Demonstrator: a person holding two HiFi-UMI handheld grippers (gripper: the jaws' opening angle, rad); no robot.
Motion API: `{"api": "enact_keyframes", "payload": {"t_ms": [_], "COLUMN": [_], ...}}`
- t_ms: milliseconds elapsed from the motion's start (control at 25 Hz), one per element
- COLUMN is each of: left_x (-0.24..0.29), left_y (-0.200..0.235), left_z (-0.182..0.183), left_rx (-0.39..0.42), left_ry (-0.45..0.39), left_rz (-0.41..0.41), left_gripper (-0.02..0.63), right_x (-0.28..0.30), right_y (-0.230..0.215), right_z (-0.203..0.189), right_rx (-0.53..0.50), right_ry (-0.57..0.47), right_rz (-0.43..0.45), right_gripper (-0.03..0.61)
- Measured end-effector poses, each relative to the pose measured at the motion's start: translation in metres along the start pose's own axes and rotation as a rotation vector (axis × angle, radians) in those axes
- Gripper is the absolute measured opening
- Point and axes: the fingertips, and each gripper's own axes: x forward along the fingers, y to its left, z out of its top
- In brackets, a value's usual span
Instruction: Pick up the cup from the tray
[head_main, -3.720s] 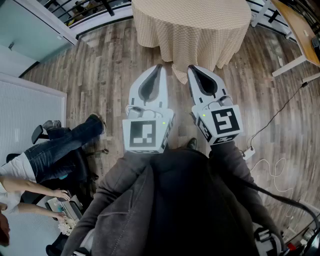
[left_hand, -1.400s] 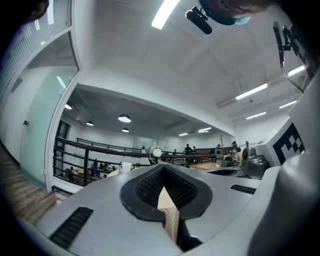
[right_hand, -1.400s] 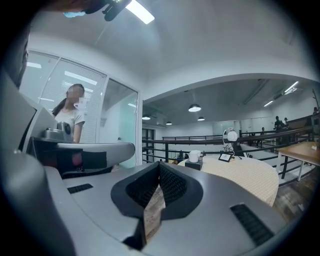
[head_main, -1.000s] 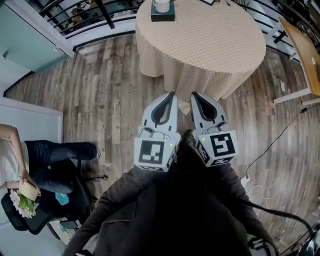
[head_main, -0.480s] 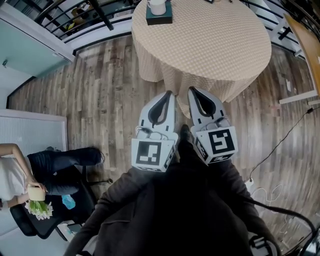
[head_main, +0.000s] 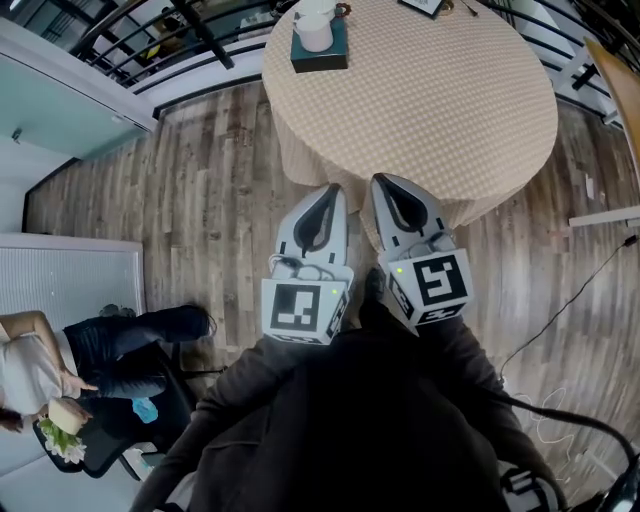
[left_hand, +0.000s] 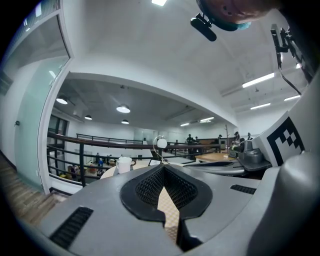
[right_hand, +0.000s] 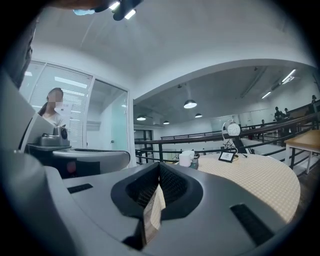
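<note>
A white cup (head_main: 313, 30) stands on a small dark teal tray (head_main: 322, 52) at the far left part of a round table with a beige checked cloth (head_main: 430, 100). Both grippers hang over the wooden floor just short of the table's near edge, well away from the cup. My left gripper (head_main: 332, 190) is shut with nothing in it, and so is my right gripper (head_main: 379, 181) beside it. The cup (left_hand: 123, 164) shows small and distant over the left gripper (left_hand: 164, 168) in the left gripper view. In the right gripper view the cup (right_hand: 186, 158) sits beyond the right gripper (right_hand: 159, 166).
A small framed picture (right_hand: 226, 156) and a round white lamp-like object (right_hand: 232, 129) stand farther back on the table. A black railing (head_main: 150, 40) runs behind it. A seated person (head_main: 90, 360) is at the lower left. Cables (head_main: 570, 290) lie on the floor at right.
The view has come closer to the table: more of the cloth shows, and the cup and tray sit lower in the head view. Both grippers stay shut side by side.
</note>
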Motion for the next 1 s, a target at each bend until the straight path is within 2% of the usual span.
{"api": "enact_keyframes", "payload": {"t_ms": [320, 440, 640, 800, 1000], "left_x": [0.040, 0.043, 0.042, 0.058, 0.094], "left_y": [0.010, 0.024, 0.051, 0.077, 0.103], "left_z": [0.018, 0.016, 0.011, 0.005, 0.001], "left_rx": [0.011, 0.026, -0.016, -0.033, -0.055], "left_ry": [-0.027, 0.001, 0.011, -0.002, -0.003], "left_rz": [0.054, 0.102, 0.177, 0.193, 0.169], "left_gripper": [0.005, 0.005, 0.005, 0.005, 0.005], "right_x": [0.041, 0.056, 0.080, 0.108, 0.143], "right_y": [-0.031, -0.028, -0.015, -0.017, -0.037], "right_z": [0.018, 0.017, 0.016, 0.011, 0.009], "right_rx": [0.004, 0.005, -0.016, -0.033, -0.036], "right_ry": [-0.038, -0.030, -0.004, 0.013, 0.026], "right_rz": [0.066, 0.111, 0.179, 0.184, 0.140], "right_gripper": [0.006, 0.006, 0.006, 0.006, 0.006]}}
